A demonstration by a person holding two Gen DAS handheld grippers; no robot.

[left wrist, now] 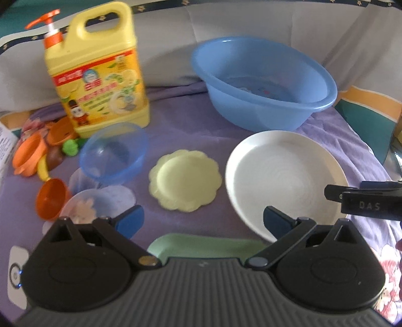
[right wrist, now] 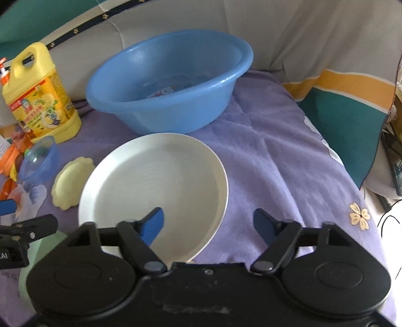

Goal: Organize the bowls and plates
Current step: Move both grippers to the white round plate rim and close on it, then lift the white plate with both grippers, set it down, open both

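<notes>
Both tongs spread wide, empty: left tongs [left wrist: 202,221] low over cloth; right tongs [right wrist: 208,223] over white plate [right wrist: 160,181] rim.

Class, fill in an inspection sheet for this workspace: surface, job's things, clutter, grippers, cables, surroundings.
Surface: purple cloth, wrinkled.
Job's things: white plate; yellow scalloped plate; clear blue bowl; blue basin at the back.
Clutter: yellow detergent jug; orange toy dishes.
Grippers: left gripper open, holding nothing; right gripper open above the white plate's near rim.
Cables: black cables at far right.
Surroundings: grey cushion behind.
</notes>
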